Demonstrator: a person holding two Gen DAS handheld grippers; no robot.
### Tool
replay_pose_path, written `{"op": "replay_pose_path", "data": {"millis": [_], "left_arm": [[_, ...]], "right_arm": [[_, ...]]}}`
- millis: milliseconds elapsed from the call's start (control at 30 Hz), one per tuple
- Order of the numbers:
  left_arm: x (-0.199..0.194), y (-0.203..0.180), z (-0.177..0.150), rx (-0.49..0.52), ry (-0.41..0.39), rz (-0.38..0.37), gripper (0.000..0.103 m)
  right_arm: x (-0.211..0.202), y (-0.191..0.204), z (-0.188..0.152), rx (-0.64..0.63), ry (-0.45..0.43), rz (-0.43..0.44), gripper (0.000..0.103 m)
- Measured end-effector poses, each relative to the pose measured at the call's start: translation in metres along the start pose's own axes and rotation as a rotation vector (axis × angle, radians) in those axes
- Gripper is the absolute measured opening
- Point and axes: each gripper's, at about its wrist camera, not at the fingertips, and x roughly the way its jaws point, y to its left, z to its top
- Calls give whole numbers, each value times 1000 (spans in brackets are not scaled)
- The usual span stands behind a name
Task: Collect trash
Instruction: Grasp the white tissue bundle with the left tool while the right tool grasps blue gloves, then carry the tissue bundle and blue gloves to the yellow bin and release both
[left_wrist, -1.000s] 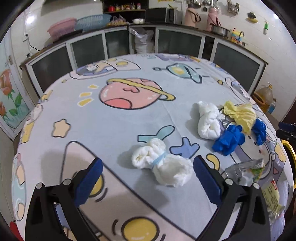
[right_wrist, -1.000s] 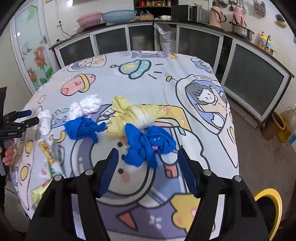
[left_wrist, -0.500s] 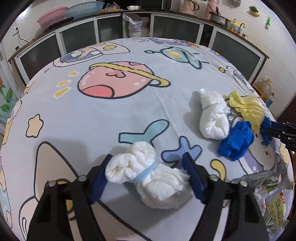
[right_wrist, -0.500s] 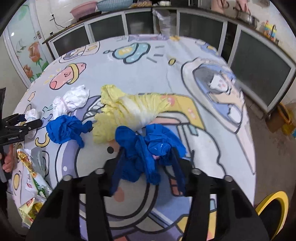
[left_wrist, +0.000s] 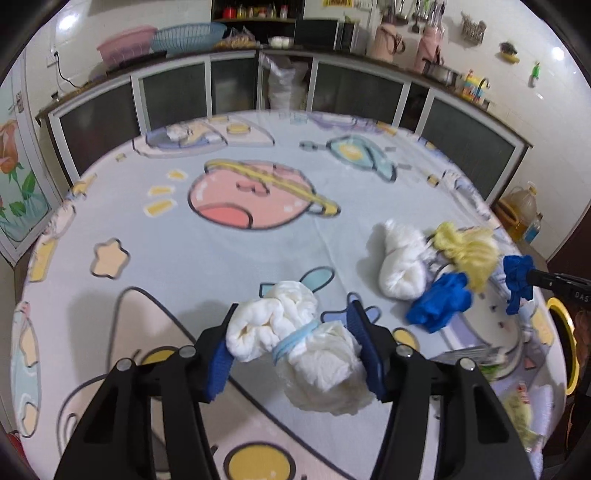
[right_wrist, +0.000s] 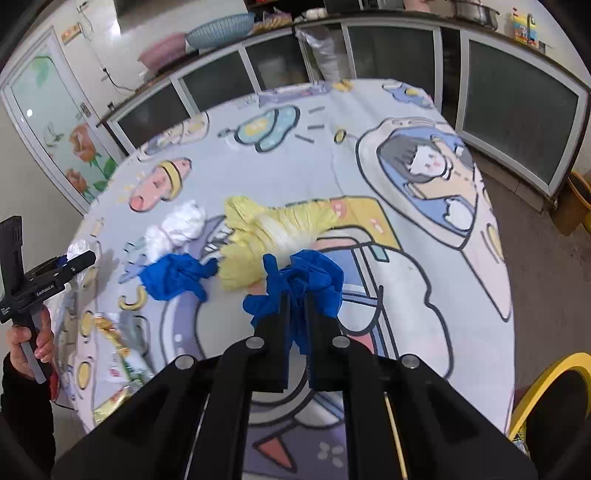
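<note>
Right claw clamped on blue bag, just beside yellow bag, left claw clamped on white bundle, above table

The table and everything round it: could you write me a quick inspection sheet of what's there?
Surface: round table under a cartoon-print cloth.
Job's things: white tied bag between the left tongs; blue bag pinched in the right tongs.
Clutter: second blue bag, yellow bag, white bag, snack wrappers.
Grippers: both shut on bags.
Cables: wall cord.
Surroundings: cabinets, basins, yellow bin rim.
</note>
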Motion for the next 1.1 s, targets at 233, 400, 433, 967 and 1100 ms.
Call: {"op": "replay_pose_path", "data": {"millis": [233, 400, 433, 967, 1100], "left_arm": [[-47, -13, 2, 11, -75, -46, 55], [-64, -46, 0, 44, -104, -117, 55], [-66, -55, -1, 53, -109, -131, 55], [-48, -310, -9, 324, -43, -500, 55], [-48, -336, -16, 327, -29, -562, 55]], "right_arm": [[-49, 5, -7, 4, -82, 19, 7], [-87, -3, -25, 22, -133, 4, 7], [-93, -6, -28, 27, -139, -1, 7], [-211, -131, -130, 255, -244, -218, 7], [-205, -136, -146, 218, -179, -117, 10]]}}
